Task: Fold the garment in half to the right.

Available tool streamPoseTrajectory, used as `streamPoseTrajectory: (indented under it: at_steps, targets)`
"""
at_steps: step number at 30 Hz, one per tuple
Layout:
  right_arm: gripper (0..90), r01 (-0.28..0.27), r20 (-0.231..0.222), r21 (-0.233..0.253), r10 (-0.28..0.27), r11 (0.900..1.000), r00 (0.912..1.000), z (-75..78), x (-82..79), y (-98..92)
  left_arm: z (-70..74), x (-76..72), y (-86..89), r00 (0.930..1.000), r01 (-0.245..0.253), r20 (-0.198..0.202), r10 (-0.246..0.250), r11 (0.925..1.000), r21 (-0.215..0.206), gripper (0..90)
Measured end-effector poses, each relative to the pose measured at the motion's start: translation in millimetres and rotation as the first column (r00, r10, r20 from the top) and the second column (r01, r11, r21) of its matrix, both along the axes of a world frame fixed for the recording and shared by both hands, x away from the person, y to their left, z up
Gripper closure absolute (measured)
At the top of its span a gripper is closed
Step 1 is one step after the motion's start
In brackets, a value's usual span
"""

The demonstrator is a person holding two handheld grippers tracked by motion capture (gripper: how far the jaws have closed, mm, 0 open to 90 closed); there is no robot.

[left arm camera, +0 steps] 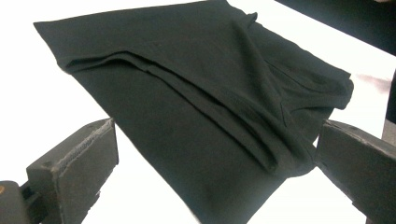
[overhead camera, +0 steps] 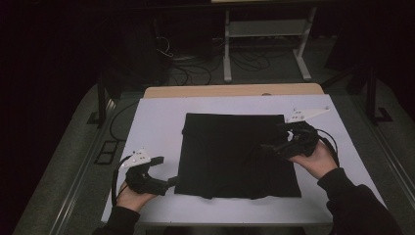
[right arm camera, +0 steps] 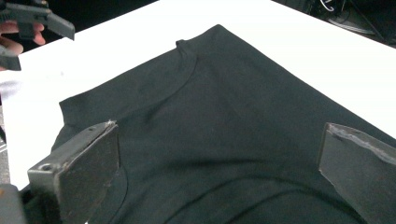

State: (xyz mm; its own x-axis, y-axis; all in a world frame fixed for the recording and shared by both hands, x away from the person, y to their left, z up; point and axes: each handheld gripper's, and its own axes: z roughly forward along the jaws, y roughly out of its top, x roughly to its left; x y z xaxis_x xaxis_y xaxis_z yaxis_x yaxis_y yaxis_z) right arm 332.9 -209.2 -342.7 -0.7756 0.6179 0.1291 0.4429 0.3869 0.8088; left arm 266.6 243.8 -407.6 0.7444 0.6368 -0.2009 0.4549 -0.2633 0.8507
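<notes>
folded black t-shirt [overhead camera: 235, 154] lying flat mid-table on the white tabletop [overhead camera: 156, 122] | left gripper [overhead camera: 172, 182] jaws wide apart, holding nothing, right at shirt's near-left corner | right gripper [overhead camera: 266, 147] gaping too, empty, hovering over shirt's right side

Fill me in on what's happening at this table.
A person is working on a black garment lying folded flat on a white table, a handheld gripper in each hand. The left gripper is at the garment's near left corner, jaws open on either side of the cloth edge but not yet closed. The right gripper hovers over the garment's right side, jaws also open. Nothing is gripped at this moment.
</notes>
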Motion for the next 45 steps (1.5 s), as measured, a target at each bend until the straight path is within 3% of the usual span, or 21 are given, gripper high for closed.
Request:
streamPoseTrajectory:
  at_steps: [9,15,34,45]
  targets:
    - [0.0,-0.027,-0.002,-0.021,0.027,0.999,0.9996,8.7,25.5,20.7,-3.8,-4.3,5.6,1.0000,-0.001,0.006,0.001,0.9992,0.039,0.0]
    - [0.0,-0.049,0.006,-0.017,0.049,0.999,0.9988,15.8,41.0,37.2,-5.8,-9.4,11.1,0.9994,0.003,0.033,-0.005,0.9985,0.055,0.0]
    - [0.0,-0.091,-0.008,-0.029,0.091,0.995,0.9958,15.8,84.5,81.2,-13.3,-9.7,11.0,0.9998,0.021,-0.004,-0.021,0.9958,0.089,0.0]
    - [0.0,-0.107,-0.037,-0.043,0.106,0.993,0.9937,6.4,108.1,109.6,-23.6,-12.9,-0.6,0.9957,0.082,-0.056,-0.074,0.9835,0.162,0.0]
